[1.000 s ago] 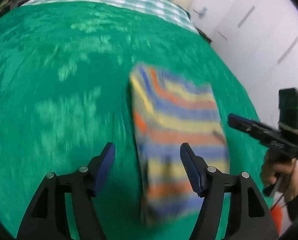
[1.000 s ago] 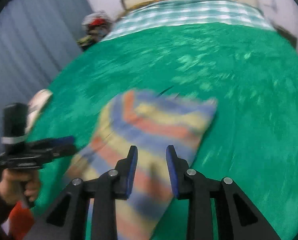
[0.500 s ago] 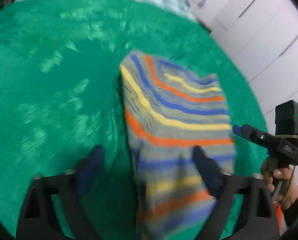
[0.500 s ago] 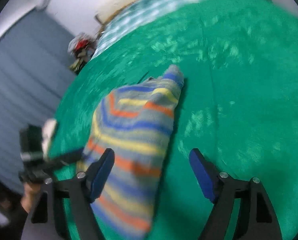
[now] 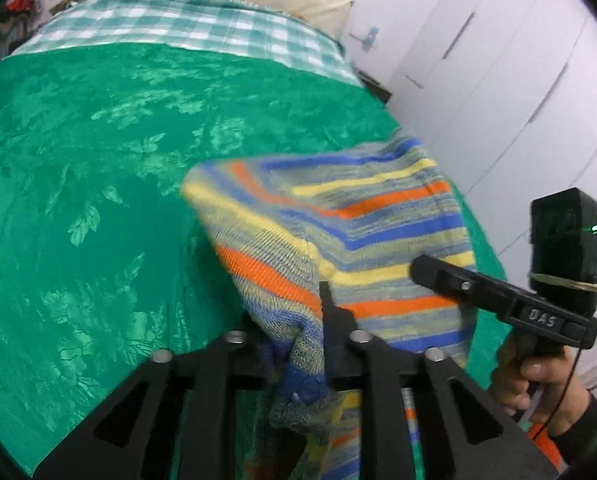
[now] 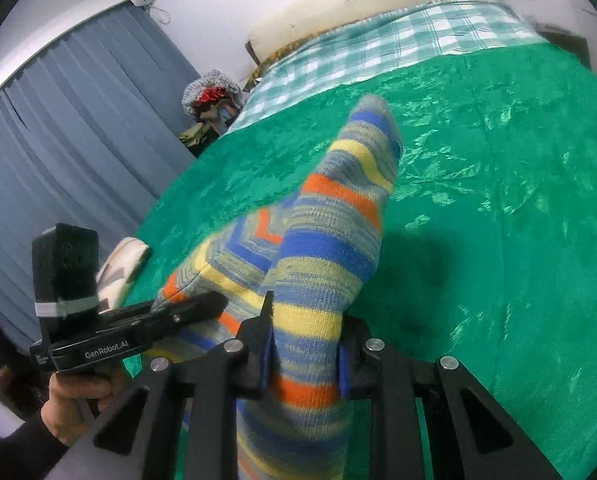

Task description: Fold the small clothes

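Both the left gripper (image 5: 298,344) and right gripper (image 6: 304,360) clamp the striped knit garment (image 5: 358,232) at its near edge above the bed (image 5: 78,200). Soft, light, limp: grip corners.

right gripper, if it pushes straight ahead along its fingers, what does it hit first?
The right gripper is already shut on the striped garment, so that cloth lies directly ahead. Past its far end, the green bedspread looks next, though depth is hard to judge.
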Demonstrator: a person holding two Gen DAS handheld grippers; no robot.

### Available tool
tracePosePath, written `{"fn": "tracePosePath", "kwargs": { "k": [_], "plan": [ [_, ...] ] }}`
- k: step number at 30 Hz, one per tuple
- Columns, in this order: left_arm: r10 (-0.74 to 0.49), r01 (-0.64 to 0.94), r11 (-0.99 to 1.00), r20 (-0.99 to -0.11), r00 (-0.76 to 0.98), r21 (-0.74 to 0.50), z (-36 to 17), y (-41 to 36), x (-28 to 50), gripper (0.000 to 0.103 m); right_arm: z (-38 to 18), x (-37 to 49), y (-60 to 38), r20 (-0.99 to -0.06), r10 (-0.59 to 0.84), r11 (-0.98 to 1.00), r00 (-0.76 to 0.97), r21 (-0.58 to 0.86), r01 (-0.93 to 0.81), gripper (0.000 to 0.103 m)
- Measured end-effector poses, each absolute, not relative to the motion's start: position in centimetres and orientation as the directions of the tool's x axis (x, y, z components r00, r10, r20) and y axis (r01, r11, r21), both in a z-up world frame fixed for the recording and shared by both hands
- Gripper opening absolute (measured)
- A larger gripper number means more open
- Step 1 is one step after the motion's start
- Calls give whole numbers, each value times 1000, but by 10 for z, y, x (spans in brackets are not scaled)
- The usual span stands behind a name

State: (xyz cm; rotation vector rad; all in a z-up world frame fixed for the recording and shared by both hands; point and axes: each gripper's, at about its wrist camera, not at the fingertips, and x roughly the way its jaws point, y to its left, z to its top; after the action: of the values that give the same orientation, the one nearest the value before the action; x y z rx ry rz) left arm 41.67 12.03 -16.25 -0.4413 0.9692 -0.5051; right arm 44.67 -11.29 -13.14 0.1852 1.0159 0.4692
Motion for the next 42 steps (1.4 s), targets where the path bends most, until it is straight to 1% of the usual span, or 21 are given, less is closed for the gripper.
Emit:
{"fn": "tracePosePath", "kwargs": {
  "k": [1, 2, 3, 5, 6, 7, 8, 9, 10, 11, 12, 13, 14, 16, 18, 20, 23, 26, 36, 42],
  "plan": [
    [-553, 177, 825, -707, 441, -536, -177, 115, 422, 67, -140, 448, -117, -800, 427, 901, 421, 341, -267, 41],
    [-516, 148, 850, -742, 427, -506, -187, 116, 419, 78, -155, 450, -126, -854, 341, 937, 392, 275, -214, 51],
    [-473, 119, 875, -776, 417, -469, -197, 117, 410, 74, -163, 448, -132, -891, 263, 962, 369, 212, -173, 62],
    [-418, 102, 905, -816, 400, -414, -212, 123, 384, 71, -167, 429, -148, -923, 151, 984, 355, 107, -142, 63],
    [-388, 99, 918, -822, 417, -384, -211, 128, 366, 71, -162, 413, -154, -923, 108, 988, 370, 59, -142, 72],
    [-345, 94, 936, -827, 443, -340, -204, 132, 348, 72, -157, 400, -158, -920, 85, 989, 382, 32, -142, 85],
    [-304, 88, 950, -831, 466, -299, -199, 133, 334, 76, -146, 381, -160, -914, 67, 990, 401, 12, -139, 89],
    [-243, 77, 969, -834, 496, -236, -186, 133, 315, 83, -138, 372, -157, -909, 64, 990, 412, 7, -138, 91],
    [-187, 64, 981, -832, 522, -181, -174, 132, 302, 86, -128, 358, -154, -904, 61, 990, 424, 0, -143, 92],
    [-131, 43, 991, -824, 551, -129, -160, 130, 288, 94, -114, 341, -149, -898, 47, 989, 437, -20, -148, 93],
    [-86, 17, 995, -813, 576, -94, -147, 131, 275, 99, -104, 327, -148, -893, 37, 988, 448, -36, -152, 97],
    [-56, -16, 996, -802, 594, -82, -133, 133, 270, 99, -91, 309, -148, -885, 33, 986, 464, -46, -158, 100],
    [-38, -42, 996, -800, 599, -79, -121, 137, 258, 103, -80, 297, -141, -876, 37, 986, 482, -47, -163, 100],
    [6, -85, 995, -781, 624, -60, -96, 141, 235, 102, -59, 265, -135, -865, 47, 986, 500, -40, -163, 100],
    [15, -82, 995, -768, 641, -49, -82, 143, 222, 102, -43, 241, -131, -860, 40, 986, 509, -50, -161, 100],
    [15, -71, 997, -787, 617, -37, -68, 141, 209, 102, -33, 223, -118, -854, 25, 983, 520, -75, -170, 100],
    [-14, -75, 995, -823, 568, -69, -62, 140, 199, 102, -20, 199, -109, -845, -3, 979, 535, -112, -171, 100],
    [-43, -80, 991, -829, 557, -105, -50, 140, 177, 102, -12, 183, -99, -842, -23, 975, 539, -137, -174, 100],
    [12, -89, 995, -820, 572, -47, -12, 135, 114, 102, 21, 121, -83, -859, -41, 971, 511, -154, -181, 100],
    [-15, -60, 996, -811, 585, -62, 4, 133, 88, 102, 49, 83, -65, -840, -10, 966, 542, -149, -212, 100]
  ]
}}
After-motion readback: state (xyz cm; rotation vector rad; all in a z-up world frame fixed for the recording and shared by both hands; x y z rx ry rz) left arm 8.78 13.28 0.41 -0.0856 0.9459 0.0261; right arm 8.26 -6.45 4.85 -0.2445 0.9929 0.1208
